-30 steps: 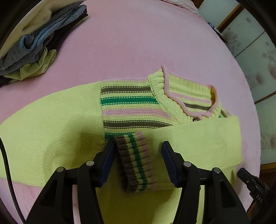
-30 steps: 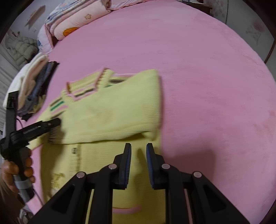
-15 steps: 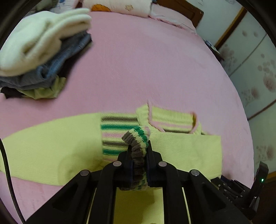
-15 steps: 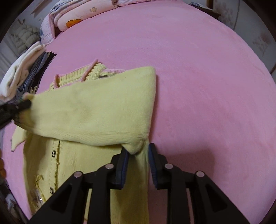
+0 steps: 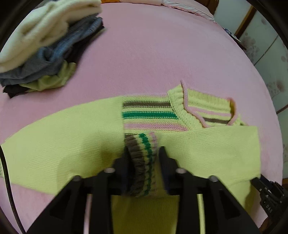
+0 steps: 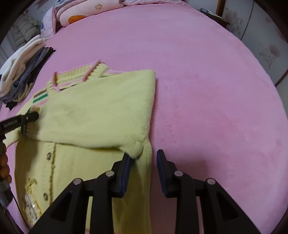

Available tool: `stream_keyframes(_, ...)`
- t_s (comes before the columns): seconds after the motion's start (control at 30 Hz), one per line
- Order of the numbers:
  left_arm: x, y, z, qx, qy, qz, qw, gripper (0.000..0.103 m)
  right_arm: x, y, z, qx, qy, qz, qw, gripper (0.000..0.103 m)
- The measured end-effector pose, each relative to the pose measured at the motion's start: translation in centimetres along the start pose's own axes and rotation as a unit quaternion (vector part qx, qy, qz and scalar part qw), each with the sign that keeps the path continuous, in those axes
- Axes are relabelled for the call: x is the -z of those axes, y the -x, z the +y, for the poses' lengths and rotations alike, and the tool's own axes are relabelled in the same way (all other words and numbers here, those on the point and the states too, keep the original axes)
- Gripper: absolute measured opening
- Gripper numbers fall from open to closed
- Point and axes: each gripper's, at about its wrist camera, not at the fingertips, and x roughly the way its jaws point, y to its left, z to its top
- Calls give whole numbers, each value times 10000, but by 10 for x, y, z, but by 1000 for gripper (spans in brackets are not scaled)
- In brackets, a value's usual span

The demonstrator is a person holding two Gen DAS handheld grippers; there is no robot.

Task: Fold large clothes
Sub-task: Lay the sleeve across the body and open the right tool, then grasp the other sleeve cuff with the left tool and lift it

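A yellow-green knit cardigan [image 5: 59,140] with striped shoulders lies front up on the pink bed; it also shows in the right wrist view [image 6: 93,115]. One sleeve is folded across the chest. Its striped cuff [image 5: 142,162] lies between the fingers of my left gripper [image 5: 143,154], whose jaws stand apart around it. My right gripper [image 6: 143,158] is open over the fold [image 6: 138,149] at the sleeve's shoulder end, with the cloth lying between its fingers. The left gripper [image 6: 27,117] also shows at the left of the right wrist view.
A pile of clothes [image 5: 43,43] in white, denim and green sits at the far left of the bed, also in the right wrist view [image 6: 23,72]. Pillows and bedding [image 6: 84,10] lie at the head. Bare pink cover [image 6: 216,90] stretches to the right.
Both grippers were shut on the sleeve half a second ago, holding it raised. Now both have opened and the sleeve lies flat across the chest.
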Motion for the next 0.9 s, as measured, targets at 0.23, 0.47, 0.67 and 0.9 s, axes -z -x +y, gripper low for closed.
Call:
stream_keyframes(0.23,7,100,33,-564,120,-605,9965,86,1,75,26,-126,398,-348,9985,30)
stream_keyframes(0.47,47,175,88,-726,590,-704,9931,86,-17,127,100,-598,753,-715,9928,30)
stream_keyframes(0.67,67,202,144,-629,1109,-767,9889,86,-33,147,173,-1136,1155,-916,9825,30)
stream_keyframes(0.9,81,183,210,-314,1873,-482,9806,86,-30,153,247,-1455,1682,-1084,9689,30)
